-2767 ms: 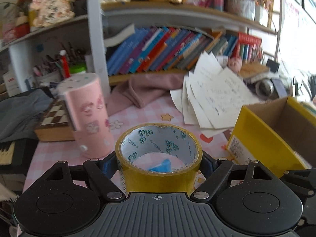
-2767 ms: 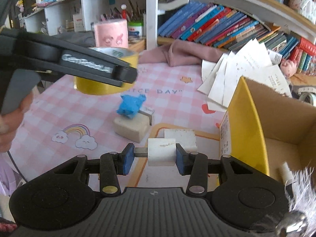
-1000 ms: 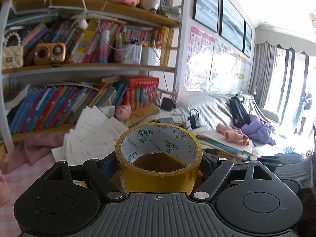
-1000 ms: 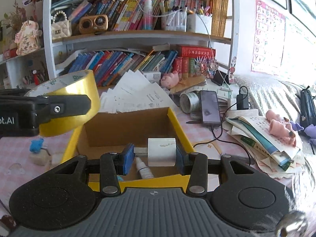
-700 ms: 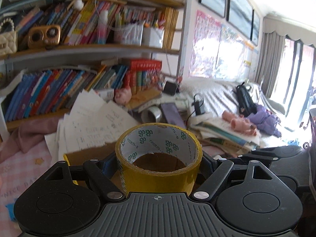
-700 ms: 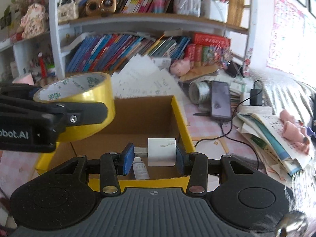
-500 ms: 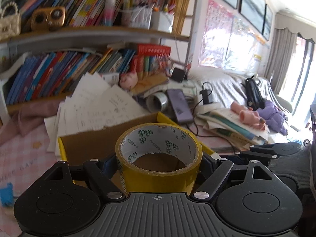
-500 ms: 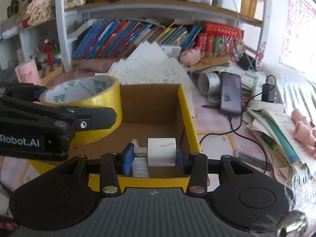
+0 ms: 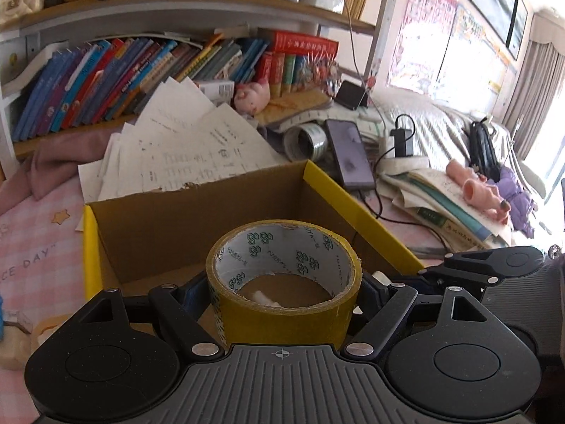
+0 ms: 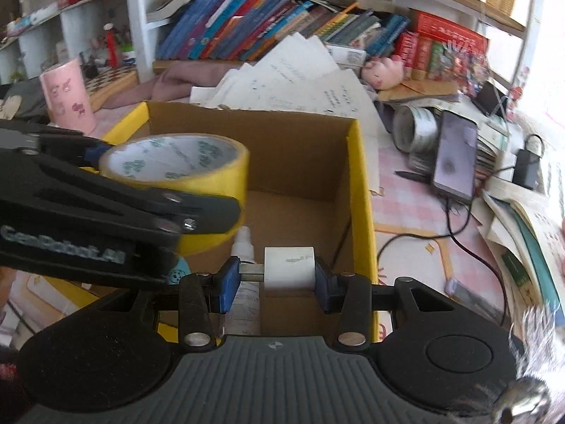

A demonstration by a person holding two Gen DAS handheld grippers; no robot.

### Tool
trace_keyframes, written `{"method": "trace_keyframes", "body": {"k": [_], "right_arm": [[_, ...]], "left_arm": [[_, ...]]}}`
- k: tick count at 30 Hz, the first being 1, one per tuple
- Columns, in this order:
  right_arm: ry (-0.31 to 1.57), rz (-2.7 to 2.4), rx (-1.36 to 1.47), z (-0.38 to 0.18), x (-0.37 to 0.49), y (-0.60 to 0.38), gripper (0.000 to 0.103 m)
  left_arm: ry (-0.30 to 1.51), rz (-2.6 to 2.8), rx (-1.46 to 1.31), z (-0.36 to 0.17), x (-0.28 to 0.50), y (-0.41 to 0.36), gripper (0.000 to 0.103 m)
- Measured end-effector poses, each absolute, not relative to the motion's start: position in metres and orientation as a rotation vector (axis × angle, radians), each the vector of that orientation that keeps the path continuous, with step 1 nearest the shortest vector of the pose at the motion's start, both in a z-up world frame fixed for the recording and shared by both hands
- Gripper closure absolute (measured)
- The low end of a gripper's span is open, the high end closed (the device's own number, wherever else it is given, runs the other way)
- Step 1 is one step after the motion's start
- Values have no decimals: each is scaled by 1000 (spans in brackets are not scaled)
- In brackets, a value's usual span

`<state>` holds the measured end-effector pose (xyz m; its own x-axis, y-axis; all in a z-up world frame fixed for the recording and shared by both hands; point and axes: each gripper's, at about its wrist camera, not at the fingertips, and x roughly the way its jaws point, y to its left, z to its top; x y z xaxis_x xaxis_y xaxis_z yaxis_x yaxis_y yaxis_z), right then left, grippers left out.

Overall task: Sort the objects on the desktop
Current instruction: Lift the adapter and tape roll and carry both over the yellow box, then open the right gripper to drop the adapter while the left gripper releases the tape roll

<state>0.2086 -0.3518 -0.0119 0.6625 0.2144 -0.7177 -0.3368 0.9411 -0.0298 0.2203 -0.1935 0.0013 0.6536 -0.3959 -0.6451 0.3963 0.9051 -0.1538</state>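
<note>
While our left gripper (image 9: 284, 284) clamps the tape roll (image 9: 284, 275) and our right gripper (image 10: 272, 277) a white block (image 10: 289, 266) — perhaps an eraser — we should release low inside the box (image 10: 360, 183).

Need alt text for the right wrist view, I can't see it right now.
The right claw grips a small white block above an open yellow cardboard box. At left, the left claw holds a roll of yellow packing tape over the same box, with a white bottle inside.

— What's showing colour there?
— The tape roll (image 9: 282, 304) is glowing yellow, its white core printed with green marks — the box (image 10: 360, 183) is showing yellow outside, brown inside.
— And the worktop (image 9: 31, 247)?
— It's wearing pink-and-white checks; the cube (image 10: 289, 266) is looking white.
</note>
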Motion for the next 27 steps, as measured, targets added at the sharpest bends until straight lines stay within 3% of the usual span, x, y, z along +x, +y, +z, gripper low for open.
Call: {"method": "trace_keyframes", "body": {"k": [22,27], "right_arm": [[756,405,-209,-16,217,-350,61],[744,393,-205,-15,215,-349,52]], "left_arm": [[792,-354,20,-10,230,-198,19],[776,-345,32,-10,225,-197,18]]}}
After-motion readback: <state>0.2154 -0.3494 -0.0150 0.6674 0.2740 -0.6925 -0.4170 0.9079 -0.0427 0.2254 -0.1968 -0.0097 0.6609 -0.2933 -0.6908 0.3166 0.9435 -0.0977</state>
